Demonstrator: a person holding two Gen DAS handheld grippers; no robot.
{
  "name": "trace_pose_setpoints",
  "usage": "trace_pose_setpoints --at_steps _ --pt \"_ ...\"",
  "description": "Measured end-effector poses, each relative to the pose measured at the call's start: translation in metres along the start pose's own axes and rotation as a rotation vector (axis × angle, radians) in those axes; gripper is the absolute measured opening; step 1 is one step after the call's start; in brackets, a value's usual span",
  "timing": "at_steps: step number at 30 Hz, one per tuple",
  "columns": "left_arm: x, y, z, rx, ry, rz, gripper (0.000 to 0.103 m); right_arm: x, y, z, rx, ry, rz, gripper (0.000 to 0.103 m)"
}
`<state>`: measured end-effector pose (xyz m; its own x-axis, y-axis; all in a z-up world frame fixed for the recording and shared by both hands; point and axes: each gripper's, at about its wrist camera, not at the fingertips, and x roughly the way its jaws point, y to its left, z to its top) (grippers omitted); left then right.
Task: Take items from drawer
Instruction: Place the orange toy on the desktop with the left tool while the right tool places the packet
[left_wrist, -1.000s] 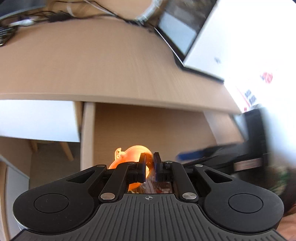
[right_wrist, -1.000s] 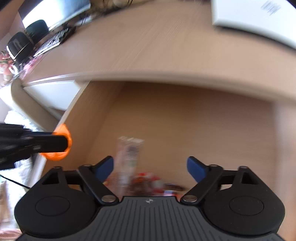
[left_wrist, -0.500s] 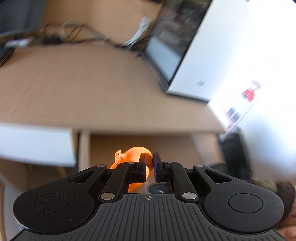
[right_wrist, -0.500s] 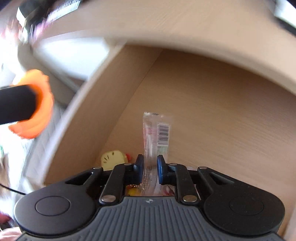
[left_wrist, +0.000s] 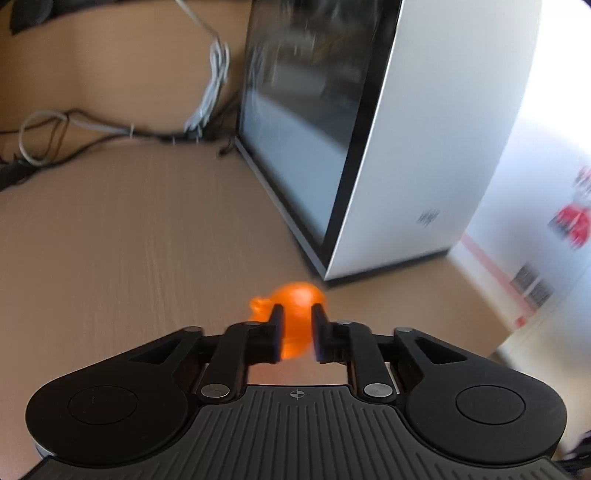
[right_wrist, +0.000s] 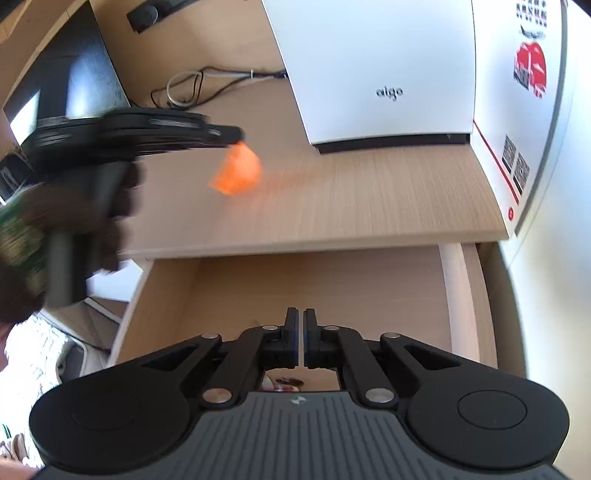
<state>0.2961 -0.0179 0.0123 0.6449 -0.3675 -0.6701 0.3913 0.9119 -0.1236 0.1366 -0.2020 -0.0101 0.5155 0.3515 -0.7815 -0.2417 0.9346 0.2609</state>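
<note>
Desk (right_wrist: 369, 199): light wood top, seen from above in both my views; a white computer case (right_wrist: 373, 70) stands at its far right side, with loose cables (left_wrist: 207, 92) trailing behind it.
Drawer (right_wrist: 295, 288): pulled open under the desk's front edge, its wooden floor mostly bare where I can see it; something small and colourful shows at the near end, half hidden behind my right tongs, too little of it to name.
Left tongs (left_wrist: 297, 326): held out over the desk top, in front of the computer case, partly parted with the fingers (left_wrist: 275, 325) on either side of the toy.
Orange toy (left_wrist: 295, 321): a soft, blurred orange thing sitting between my left tongs; in the right view it hangs just below their tip, above the desk and out of the drawer.
Right tongs (right_wrist: 300, 339): clenched almost fully together, over the open drawer; I cannot make out anything pinched in the thin slit between them.
</note>
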Motion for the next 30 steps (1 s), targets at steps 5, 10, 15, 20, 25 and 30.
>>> trace_pose_setpoints --at_steps 5,10,15,20,25,30 --pt "0.012 0.014 -0.01 -0.031 0.044 0.01 0.02 0.009 -0.005 0.004 -0.021 0.033 -0.006 0.042" --pt "-0.031 0.025 -0.018 -0.086 -0.011 -0.016 0.02 0.048 0.0 0.017 0.022 0.171 0.126 0.046" --pt "-0.102 0.03 -0.036 -0.151 -0.104 0.009 0.02 0.118 0.025 0.013 0.15 0.417 0.194 0.05" --pt "-0.154 0.041 -0.078 -0.267 -0.109 0.095 0.02 0.167 0.05 0.018 0.133 0.498 0.054 0.05" --pt "-0.181 0.046 -0.116 -0.379 -0.081 0.115 0.02 0.192 0.089 0.023 -0.073 0.469 -0.05 0.061" --pt "-0.185 0.048 -0.132 -0.397 -0.055 0.096 0.02 0.187 0.118 0.016 -0.348 0.434 -0.047 0.033"
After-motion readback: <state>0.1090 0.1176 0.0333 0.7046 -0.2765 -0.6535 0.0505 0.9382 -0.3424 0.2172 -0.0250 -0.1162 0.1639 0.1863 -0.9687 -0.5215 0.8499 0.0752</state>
